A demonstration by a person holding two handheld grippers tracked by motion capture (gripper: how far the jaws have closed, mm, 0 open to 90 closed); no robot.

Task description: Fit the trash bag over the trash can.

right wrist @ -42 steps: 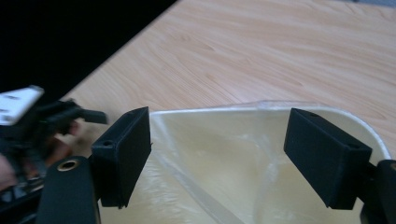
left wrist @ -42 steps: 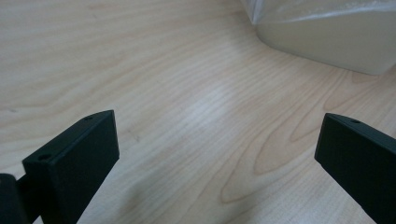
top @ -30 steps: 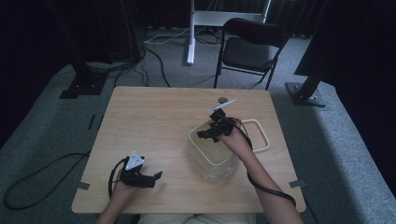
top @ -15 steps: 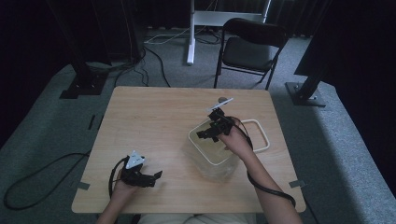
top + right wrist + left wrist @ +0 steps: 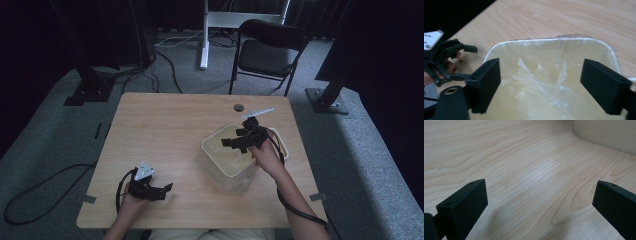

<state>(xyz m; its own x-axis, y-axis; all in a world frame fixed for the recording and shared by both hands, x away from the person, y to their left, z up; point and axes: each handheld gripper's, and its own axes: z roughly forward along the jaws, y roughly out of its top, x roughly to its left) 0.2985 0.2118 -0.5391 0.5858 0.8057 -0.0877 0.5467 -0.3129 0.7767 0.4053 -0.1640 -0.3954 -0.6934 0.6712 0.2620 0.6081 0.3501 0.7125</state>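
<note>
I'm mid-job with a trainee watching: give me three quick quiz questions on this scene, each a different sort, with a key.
1. True or false: the right gripper is clamped on the edge of the plastic liner.
2. Multiple choice: where is the left gripper? A) inside the bin B) low over the table's near left part C) on the folding chair
3. Fill in: the small dark round thing lies on the table just beyond the ____.

Key:
1. False. Its jaws stand wide apart above the cream bin, having just been opening, with nothing between them.
2. B, jaws apart over bare wood.
3. Bin.
</note>
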